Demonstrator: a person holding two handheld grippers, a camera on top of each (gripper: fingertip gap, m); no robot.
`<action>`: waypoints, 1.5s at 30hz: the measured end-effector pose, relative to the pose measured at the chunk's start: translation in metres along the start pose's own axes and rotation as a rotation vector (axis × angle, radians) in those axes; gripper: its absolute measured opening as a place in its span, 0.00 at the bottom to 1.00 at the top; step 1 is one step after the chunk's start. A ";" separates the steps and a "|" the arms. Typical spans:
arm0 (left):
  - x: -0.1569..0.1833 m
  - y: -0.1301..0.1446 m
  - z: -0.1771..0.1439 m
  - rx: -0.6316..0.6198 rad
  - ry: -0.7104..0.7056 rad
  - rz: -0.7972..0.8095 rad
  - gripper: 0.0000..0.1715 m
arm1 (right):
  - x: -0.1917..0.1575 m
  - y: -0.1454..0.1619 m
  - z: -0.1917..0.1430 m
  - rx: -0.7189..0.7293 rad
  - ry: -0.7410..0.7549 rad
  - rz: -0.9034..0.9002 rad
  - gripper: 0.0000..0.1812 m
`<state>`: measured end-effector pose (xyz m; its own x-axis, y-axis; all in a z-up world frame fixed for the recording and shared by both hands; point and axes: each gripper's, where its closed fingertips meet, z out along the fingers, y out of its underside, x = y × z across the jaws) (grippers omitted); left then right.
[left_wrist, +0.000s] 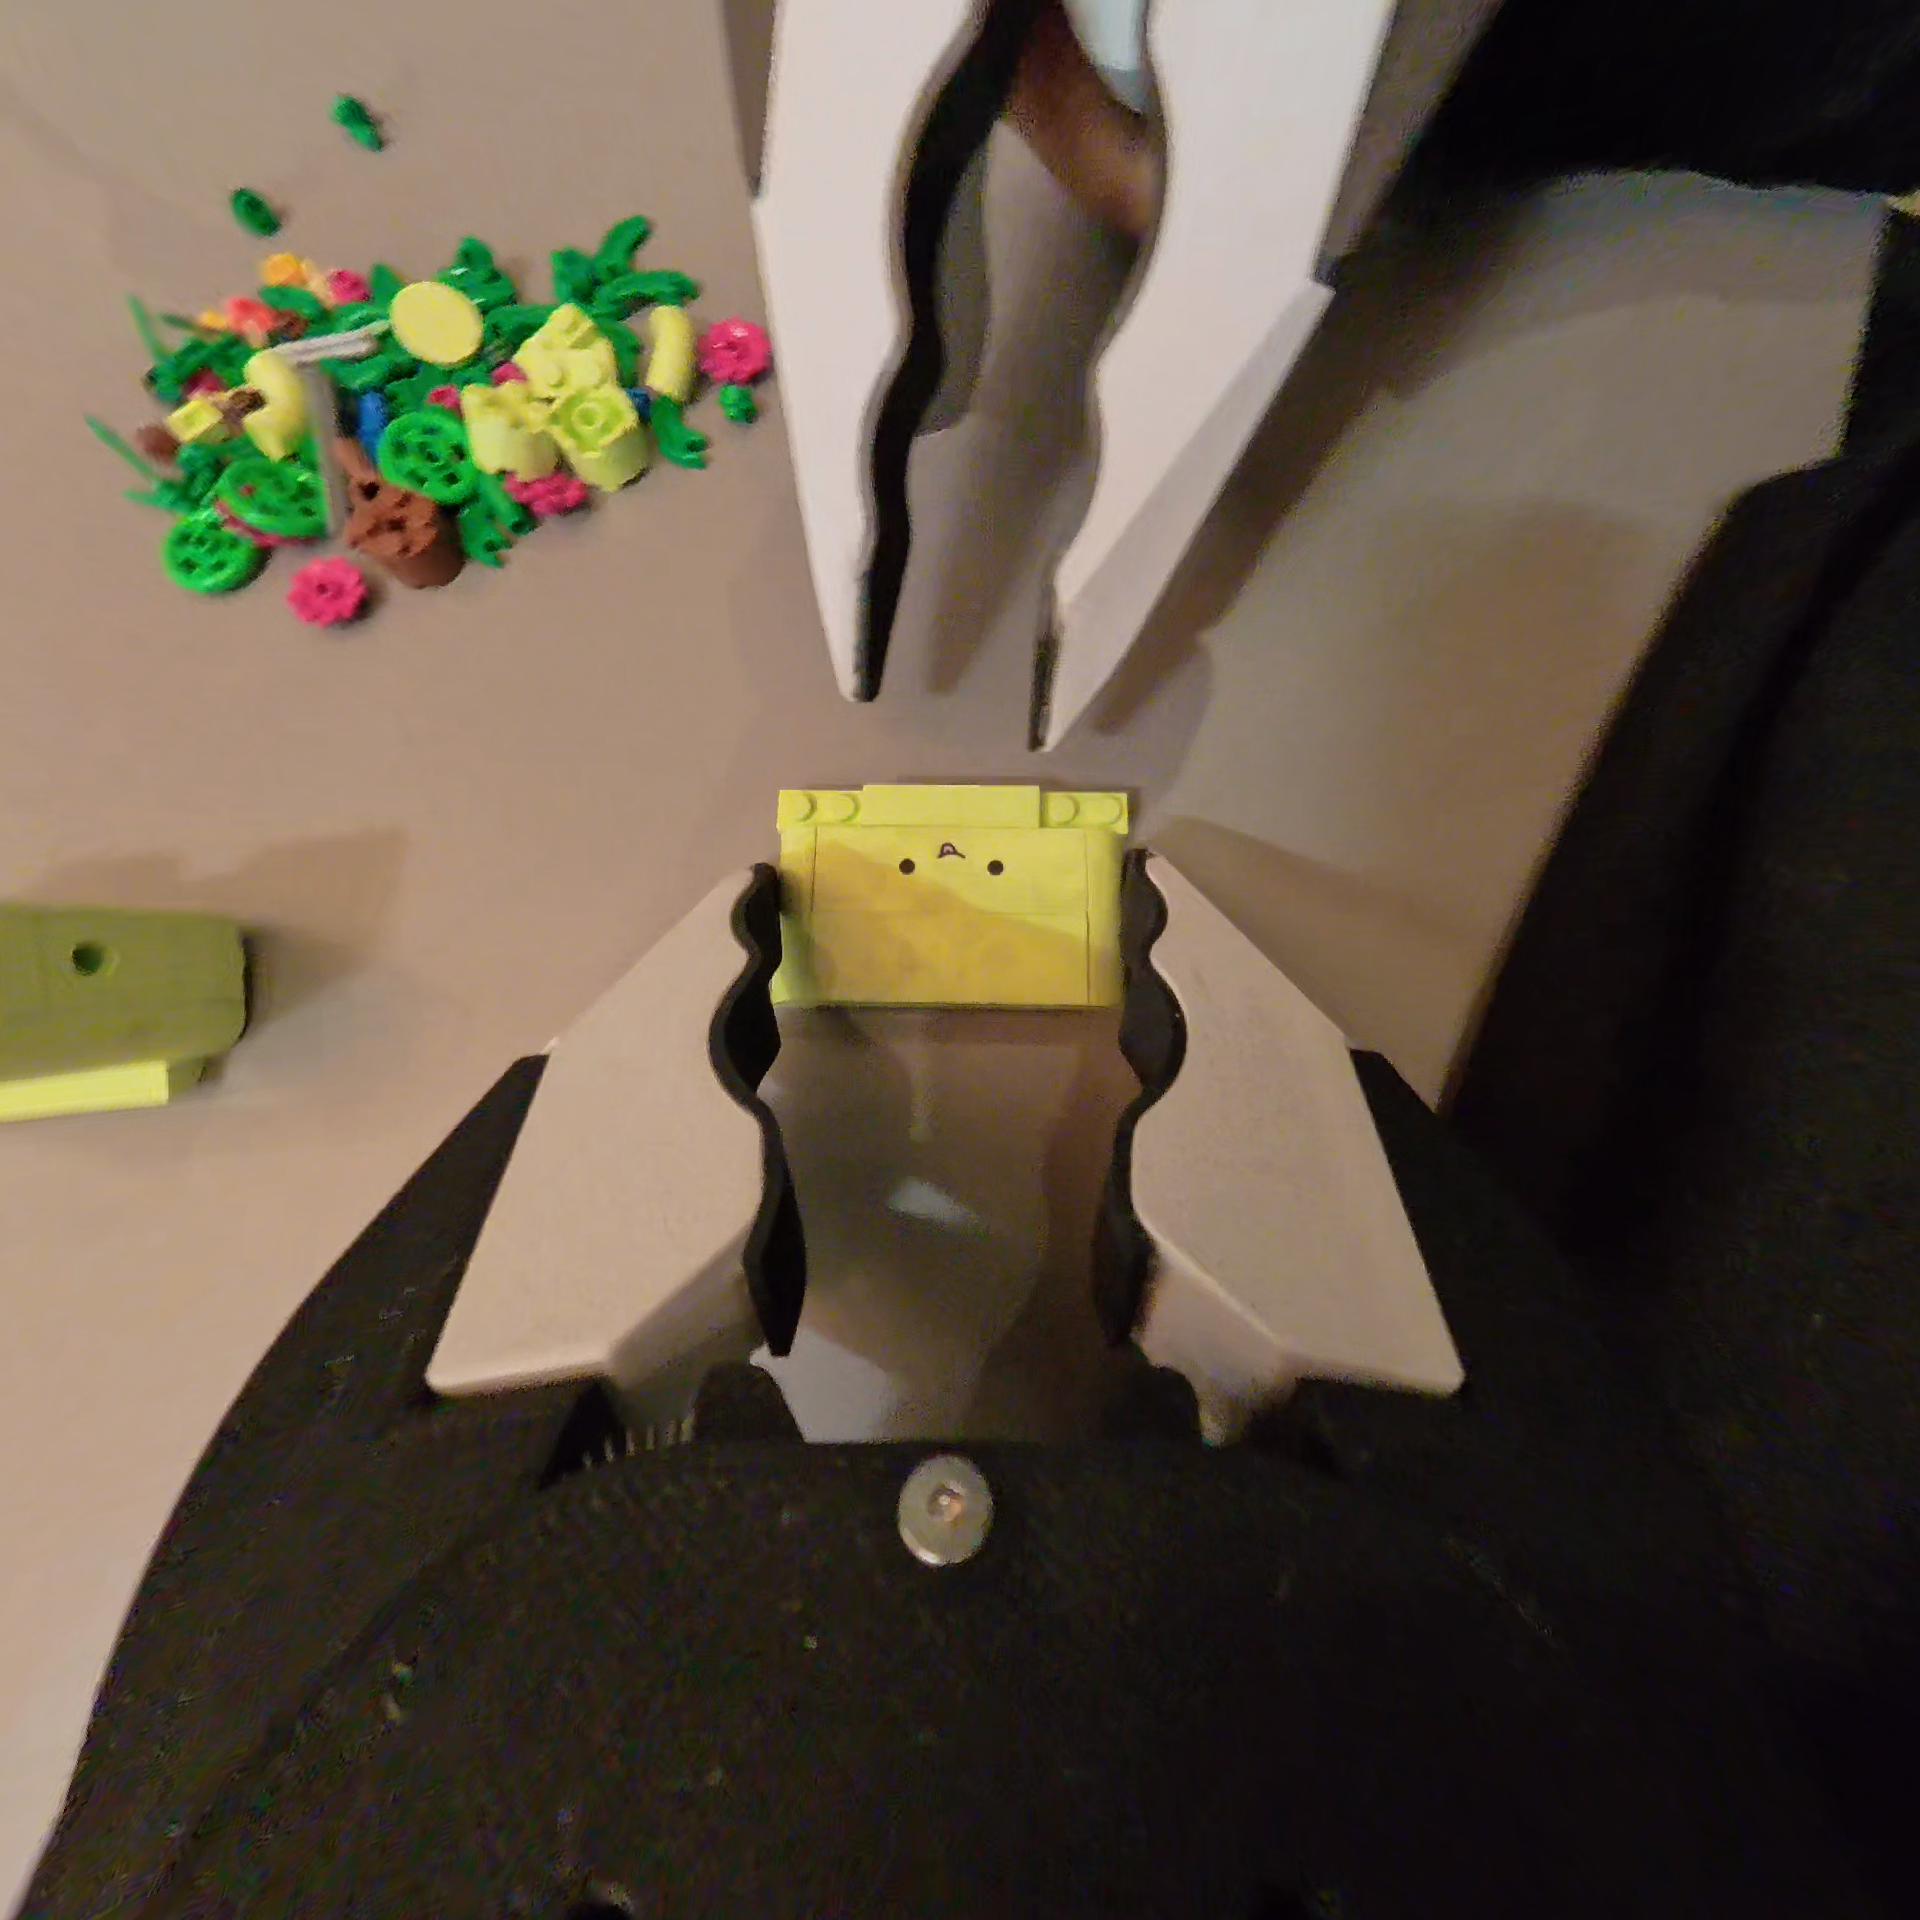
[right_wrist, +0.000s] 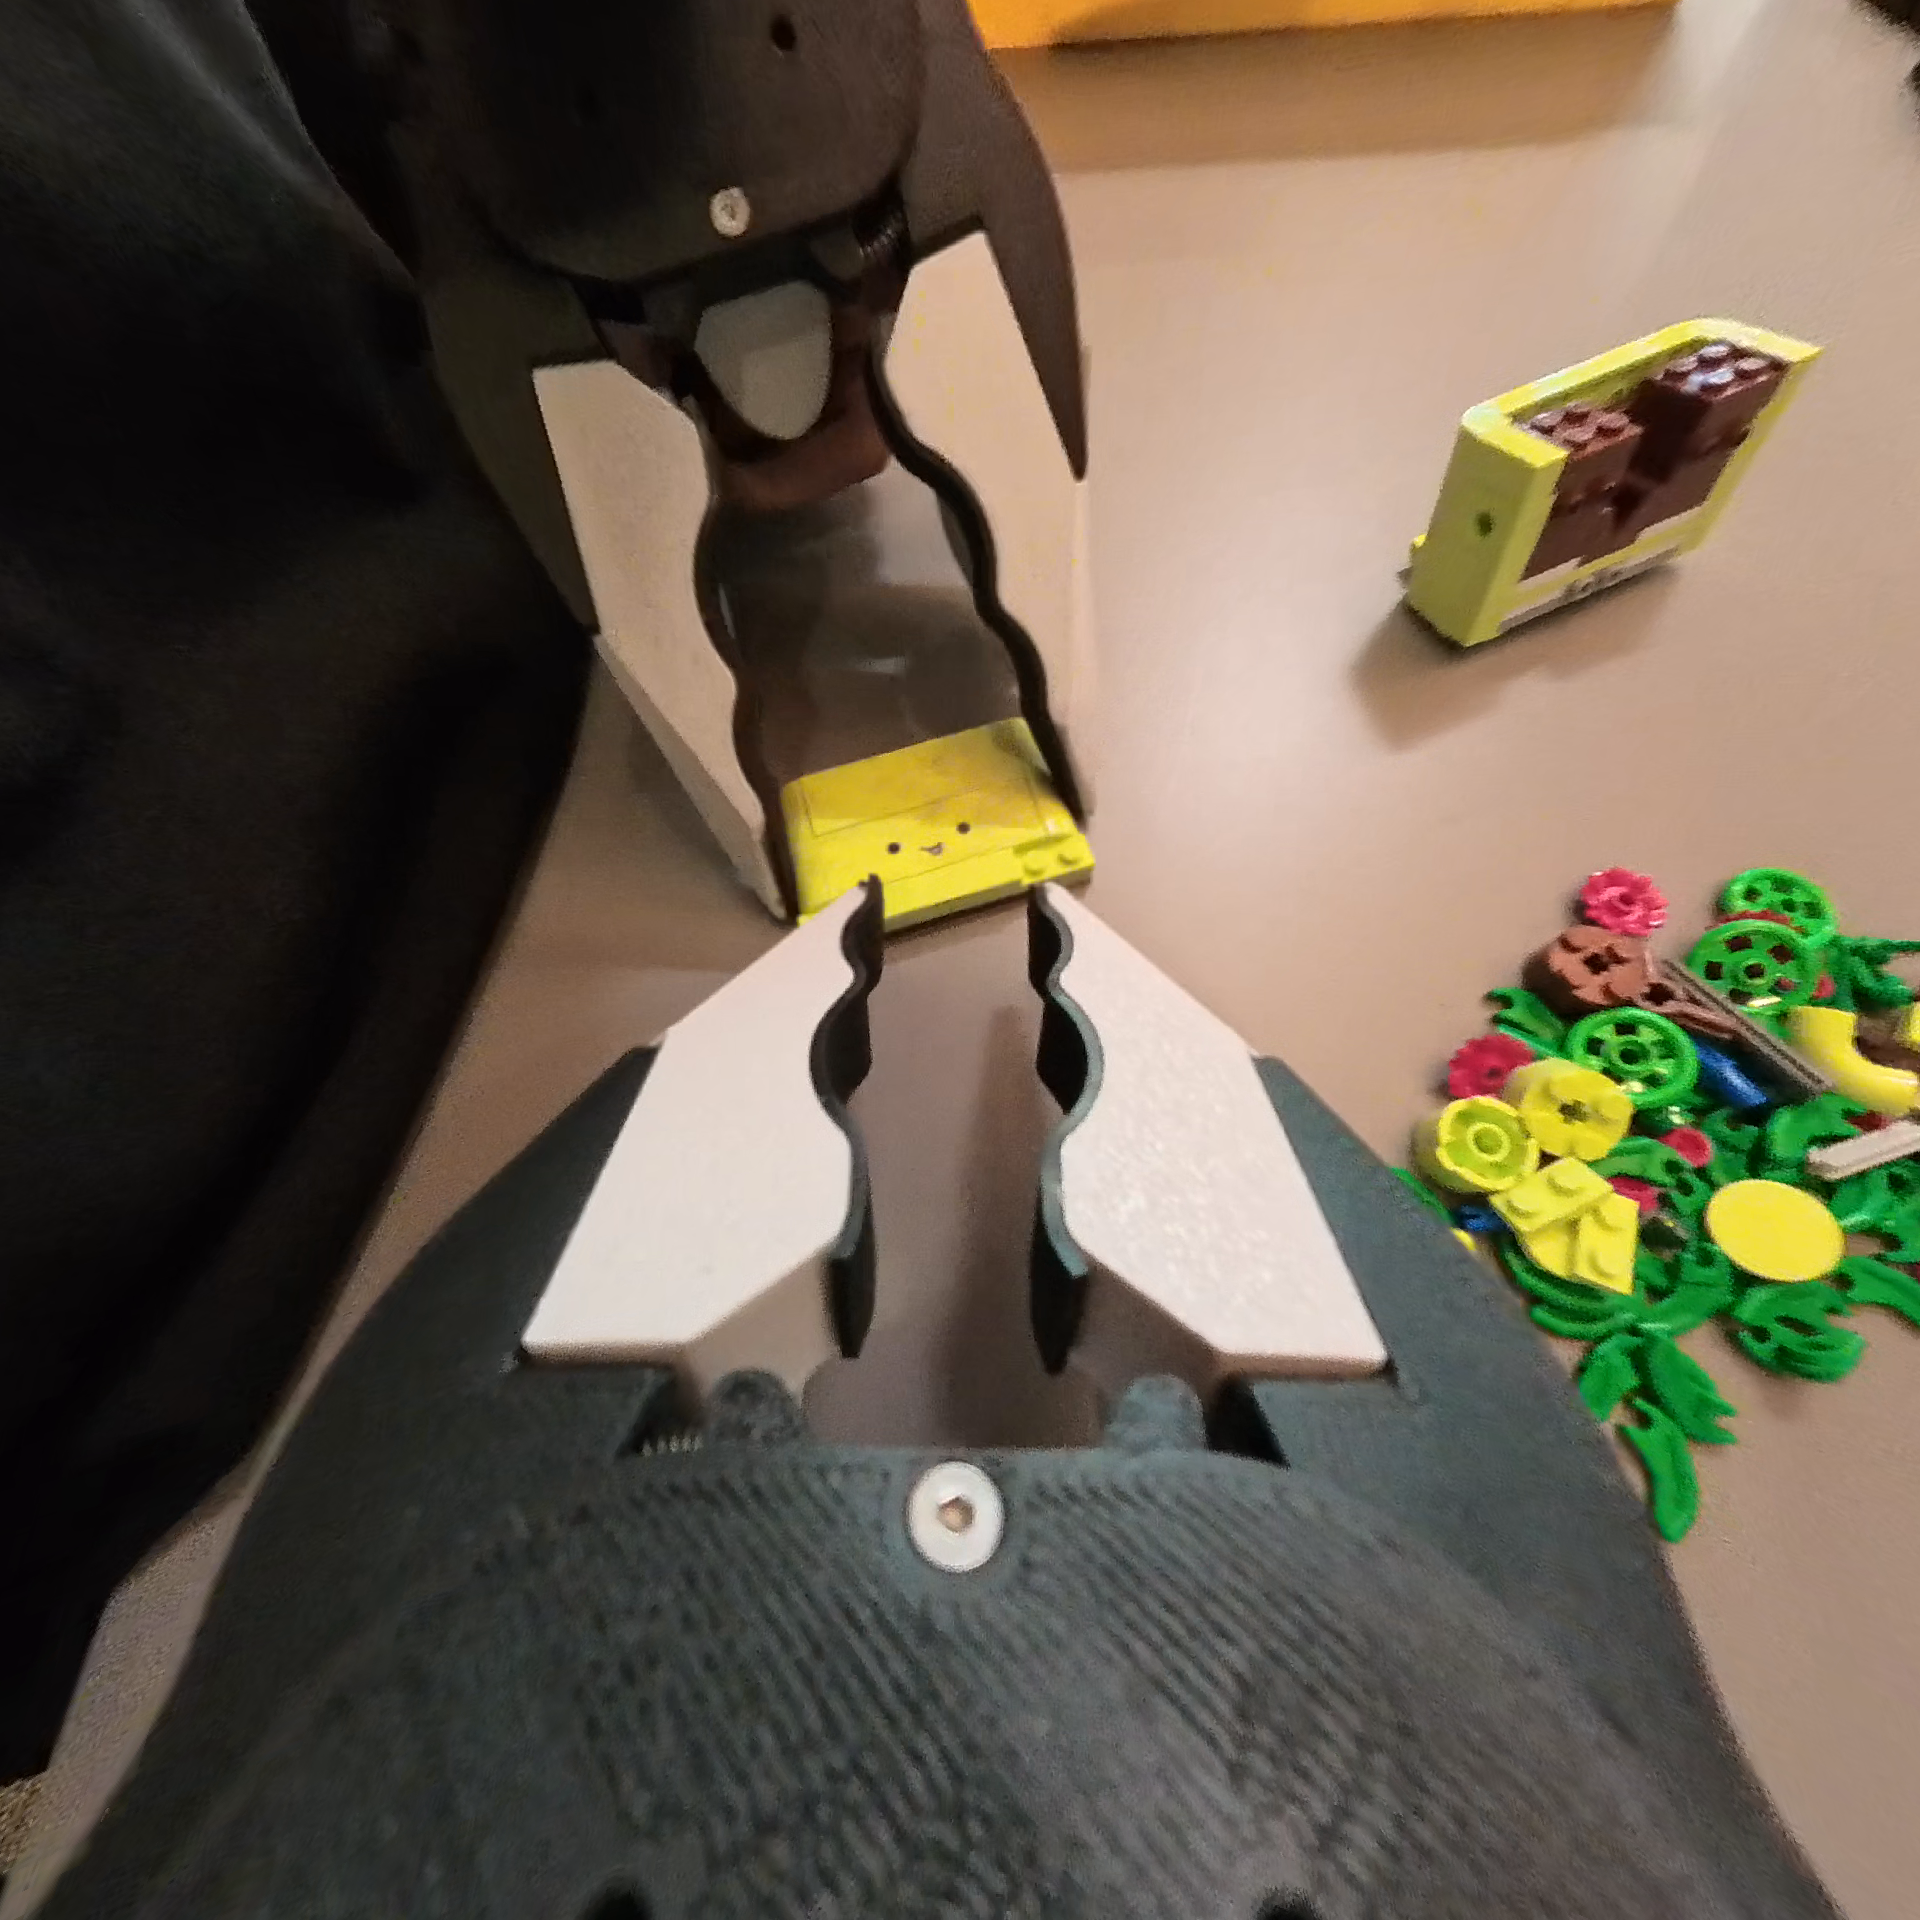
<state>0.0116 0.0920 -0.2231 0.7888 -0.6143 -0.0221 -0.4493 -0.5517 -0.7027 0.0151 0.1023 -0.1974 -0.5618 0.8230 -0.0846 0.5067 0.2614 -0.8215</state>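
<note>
left claw (left_wrist: 948, 904) clamps the lime-yellow block panel (left_wrist: 951, 914) by both side edges, flat on the worktop (left_wrist: 520, 779) | right claw (right_wrist: 951, 914) partly open, holds nothing, tips just before the panel's near edge | loose brick pile (left_wrist: 416, 405) and lime brick frame (right_wrist: 1600, 488) well apart

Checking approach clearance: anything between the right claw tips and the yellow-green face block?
Nothing. In the left wrist view the right claw sits just off the face block, only bare table between. The left claw grips the block's sides.
</note>
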 end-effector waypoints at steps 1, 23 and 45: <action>0.001 -0.001 0.001 0.001 0.022 0.025 0.38 | -0.001 0.002 0.000 -0.005 -0.009 -0.004 0.14; 0.005 -0.007 0.007 0.002 0.209 0.188 0.38 | -0.007 0.011 0.007 -0.075 0.012 -0.066 0.16; 0.006 -0.006 0.007 0.003 0.213 0.197 0.38 | -0.006 0.014 0.003 -0.080 0.019 -0.019 0.19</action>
<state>0.0222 0.0957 -0.2236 0.5808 -0.8140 -0.0088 -0.5837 -0.4089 -0.7015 0.0232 0.0991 -0.2099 -0.5597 0.8267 -0.0578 0.5473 0.3164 -0.7749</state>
